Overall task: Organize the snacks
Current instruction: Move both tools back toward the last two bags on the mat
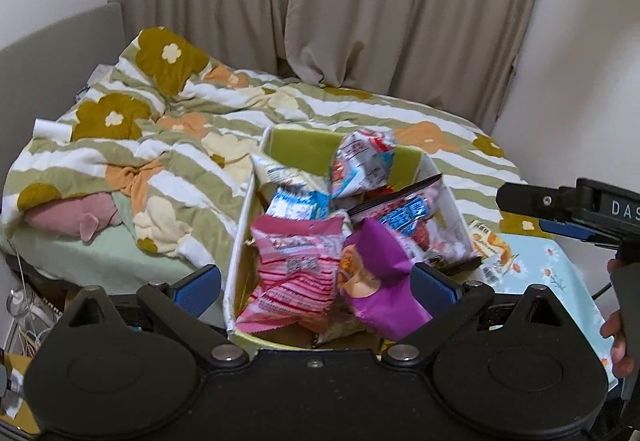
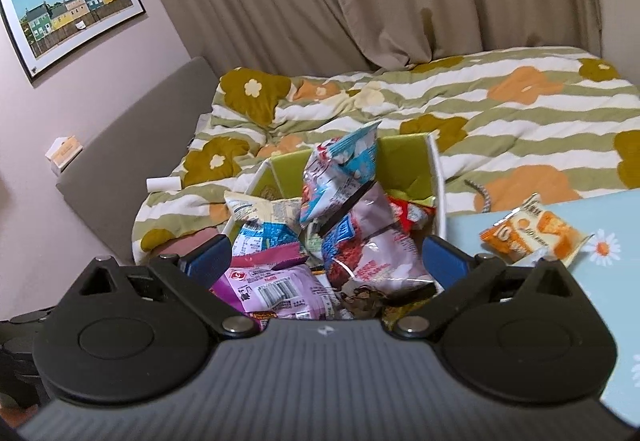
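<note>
A: Left gripper (image 1: 316, 283) low in the frame, jaws spread wide, nothing between the blue pads (image 1: 202, 283). Hovering over the near end of the green-lined box (image 1: 296, 139), centre of the left wrist view.

B: Same for the right gripper (image 2: 325, 261): spread wide, empty, sitting above the box (image 2: 404, 149) in the middle of its own view.

A: Box heaped. Pink striped packet (image 1: 296, 273) and purple packet (image 1: 384, 273) at lower centre, blue-and-white bags (image 1: 362, 165) poking up behind, a dark-edged silvery bag (image 1: 416, 225) slanted against the right wall.

B: Still out of the box: orange snack packet (image 2: 532, 233), right of centre in the right wrist view, lying on the pale blue daisy-print surface (image 2: 540, 321). Visible too at the right edge of the box from the left wrist (image 1: 490, 245), partly hidden by the wall.

A: So, by the look of it, nearly finished. Judging from the pile, one stray left to collect.

B: Probably a job for the right gripper, being nearer. Swing toward the right of the frame, come down over the packet, close on a crinkled edge rather than the flat middle.

A: Then lift and drop onto the heap. Little room left, so aim for the gap near the far right corner. Risk of knocking the tall upright bag over the rim onto the floral quilt (image 2: 500, 121).

B: Light packet, thin foil; likely to slip if pinched too shallow.
</note>
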{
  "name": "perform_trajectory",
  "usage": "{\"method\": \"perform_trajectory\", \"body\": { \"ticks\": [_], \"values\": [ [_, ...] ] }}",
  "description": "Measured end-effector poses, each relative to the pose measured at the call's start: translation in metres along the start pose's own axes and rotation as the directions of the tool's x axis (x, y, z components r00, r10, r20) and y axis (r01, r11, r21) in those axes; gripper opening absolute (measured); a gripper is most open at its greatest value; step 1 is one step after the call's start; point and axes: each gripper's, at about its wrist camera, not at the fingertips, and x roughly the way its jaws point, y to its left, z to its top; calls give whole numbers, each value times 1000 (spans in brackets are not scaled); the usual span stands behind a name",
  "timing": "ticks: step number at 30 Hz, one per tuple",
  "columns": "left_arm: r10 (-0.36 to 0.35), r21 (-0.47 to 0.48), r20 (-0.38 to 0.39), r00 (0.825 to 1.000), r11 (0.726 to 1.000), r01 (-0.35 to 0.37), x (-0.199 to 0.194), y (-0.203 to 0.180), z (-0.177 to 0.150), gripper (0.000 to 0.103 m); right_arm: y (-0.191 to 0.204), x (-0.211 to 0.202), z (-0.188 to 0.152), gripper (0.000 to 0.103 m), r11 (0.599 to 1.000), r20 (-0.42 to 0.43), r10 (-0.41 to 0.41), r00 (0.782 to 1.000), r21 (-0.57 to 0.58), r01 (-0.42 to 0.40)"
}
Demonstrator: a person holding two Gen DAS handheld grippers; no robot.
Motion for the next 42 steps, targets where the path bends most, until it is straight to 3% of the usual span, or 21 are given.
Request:
{"method": "perform_trajectory", "body": {
  "ticks": [8, 17, 31, 42],
  "values": [
    [-9, 30, 38, 999, 1000, 7, -12, -31, 5, 102, -24, -33, 7, 103, 997, 21, -64, 998, -37, 65],
    [16, 37, 65, 998, 999, -18, -6, -104, -1, 102, -90, -59, 25, 103, 988, 55, -109, 992, -100, 114],
    [113, 29, 31, 993, 993, -114, 46, -236, -14, 102, -213, -50, 62, 103, 986, -39, -32, 999, -165, 25],
    [228, 29, -35, 973, 973, -227, 119, -287, -39, 102, -263, 8, 69, 103, 980, -174, 27, 984, -190, -61]
  ]
}}
